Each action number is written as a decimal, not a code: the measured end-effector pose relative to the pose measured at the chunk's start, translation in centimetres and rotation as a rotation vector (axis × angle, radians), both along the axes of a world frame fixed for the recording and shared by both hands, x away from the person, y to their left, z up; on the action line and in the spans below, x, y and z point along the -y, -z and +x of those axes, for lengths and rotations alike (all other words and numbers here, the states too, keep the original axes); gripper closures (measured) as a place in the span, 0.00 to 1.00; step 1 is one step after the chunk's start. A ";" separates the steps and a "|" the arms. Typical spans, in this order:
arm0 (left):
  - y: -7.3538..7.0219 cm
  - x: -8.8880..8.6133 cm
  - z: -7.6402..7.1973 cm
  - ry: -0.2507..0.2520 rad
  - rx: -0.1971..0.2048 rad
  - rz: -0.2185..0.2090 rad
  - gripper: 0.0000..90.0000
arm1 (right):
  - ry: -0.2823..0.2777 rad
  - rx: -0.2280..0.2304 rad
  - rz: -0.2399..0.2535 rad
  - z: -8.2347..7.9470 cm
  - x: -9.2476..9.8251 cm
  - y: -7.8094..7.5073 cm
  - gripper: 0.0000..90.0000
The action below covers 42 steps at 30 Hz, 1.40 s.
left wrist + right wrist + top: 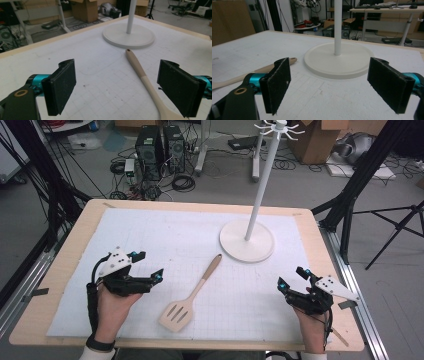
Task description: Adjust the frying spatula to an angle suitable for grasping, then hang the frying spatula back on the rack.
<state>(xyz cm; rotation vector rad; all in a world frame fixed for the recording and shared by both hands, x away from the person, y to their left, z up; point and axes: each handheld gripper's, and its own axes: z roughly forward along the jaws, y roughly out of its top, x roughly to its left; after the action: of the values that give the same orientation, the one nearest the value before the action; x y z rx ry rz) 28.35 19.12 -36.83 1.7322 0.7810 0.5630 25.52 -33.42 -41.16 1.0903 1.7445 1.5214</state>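
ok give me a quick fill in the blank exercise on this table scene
1. The wooden spatula lies flat on the white mat, between the two ____.
2. The left gripper and the right gripper both have their fingers ____.
3. The white stand has a round ____ resting on the mat.
4. The spatula's handle points toward the ____.

Missing words: grippers; open; base; stand

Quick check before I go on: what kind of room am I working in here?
Most likely a lab or workshop set up for recording, not a kitchen. Computer towers and loose cables sit on the floor behind the table, with cardboard boxes and black tripod legs around it.
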 end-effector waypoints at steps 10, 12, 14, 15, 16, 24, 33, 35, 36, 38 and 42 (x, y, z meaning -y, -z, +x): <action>0.2 -1.1 0.0 0.002 -0.011 -0.019 0.18 | -0.002 -0.005 -0.003 0.1 -0.3 0.0 0.20; 0.1 -0.3 0.3 0.021 -0.025 -0.002 0.18 | -0.004 -0.003 -0.005 0.1 -0.4 0.0 0.20; 0.1 0.4 0.5 0.029 -0.040 0.004 0.18 | -0.004 0.000 -0.008 0.2 -0.4 0.0 0.20; 0.1 1.3 0.9 0.042 -0.057 0.022 0.18 | -0.004 -0.005 -0.008 0.2 -0.4 0.0 0.20; 0.1 1.3 0.9 0.042 -0.057 0.022 0.18 | -0.004 -0.005 -0.008 0.2 -0.4 0.0 0.20; 0.4 4.7 1.8 0.084 -0.124 0.079 0.18 | -0.003 -0.002 -0.001 0.1 -0.2 0.0 0.20; 1.6 8.5 3.0 0.122 -0.235 0.177 0.22 | -0.003 -0.002 -0.005 0.1 -0.2 0.0 0.20; 1.9 9.2 3.2 0.125 -0.264 0.200 0.22 | -0.004 -0.004 -0.001 0.1 -0.3 0.0 0.20; 1.9 9.2 3.2 0.125 -0.264 0.200 0.22 | -0.004 -0.004 -0.001 0.1 -0.3 0.0 0.20; 2.2 9.7 3.4 0.127 -0.286 0.232 0.22 | -0.002 -0.010 -0.003 0.1 -0.3 0.0 0.20; 2.8 10.8 3.5 0.122 -0.316 0.285 0.25 | -0.005 -0.005 -0.006 0.2 -0.4 0.0 0.20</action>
<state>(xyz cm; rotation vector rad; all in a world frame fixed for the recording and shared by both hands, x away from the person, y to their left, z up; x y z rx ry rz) 31.90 8.35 -39.67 2.1507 0.8361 0.3317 25.68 -33.04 -41.19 1.0885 1.7557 1.5166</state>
